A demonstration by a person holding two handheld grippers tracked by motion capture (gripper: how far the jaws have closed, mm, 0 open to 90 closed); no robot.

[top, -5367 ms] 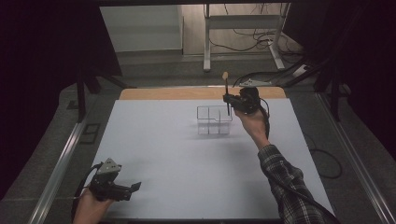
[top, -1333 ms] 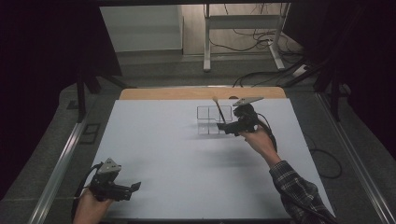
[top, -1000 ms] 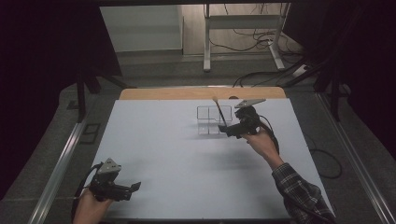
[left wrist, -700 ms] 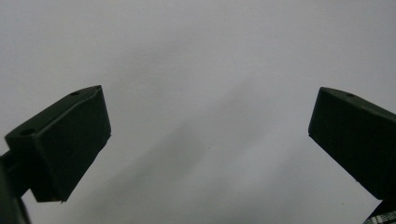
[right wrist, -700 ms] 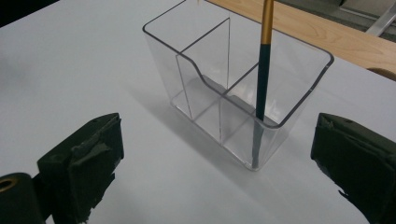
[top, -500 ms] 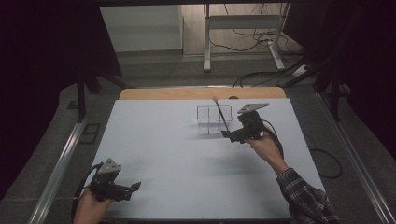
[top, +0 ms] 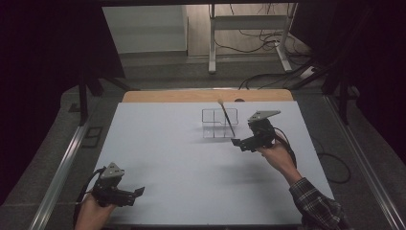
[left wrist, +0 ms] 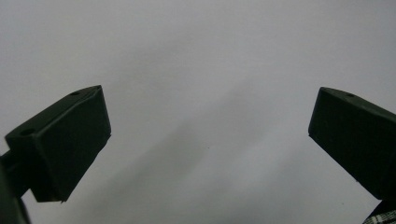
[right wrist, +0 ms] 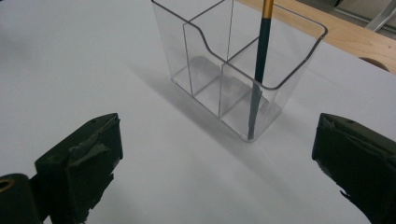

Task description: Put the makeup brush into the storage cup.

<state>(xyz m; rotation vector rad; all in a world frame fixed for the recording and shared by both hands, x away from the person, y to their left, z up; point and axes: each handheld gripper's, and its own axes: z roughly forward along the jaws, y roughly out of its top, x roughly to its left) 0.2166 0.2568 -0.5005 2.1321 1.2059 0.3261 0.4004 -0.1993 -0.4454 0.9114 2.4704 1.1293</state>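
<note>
Two sets of tongs stand spread and empty: right tongs (top: 238,142) hover just short of the clear organizer (right wrist: 233,65), where the brush (right wrist: 258,70) leans in a near compartment, long axis tilted upward; left tongs (top: 136,192) idle well apart on the desk (top: 182,163)

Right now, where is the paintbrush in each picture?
High view: the paintbrush leans in the clear plastic organizer above the middle, left of the right gripper.
Left gripper view: bare white table between the jaws.
Right gripper view: the brush handle stands in the organizer's near right compartment, upper centre.
Shared landmark: the clear plastic organizer.
</note>
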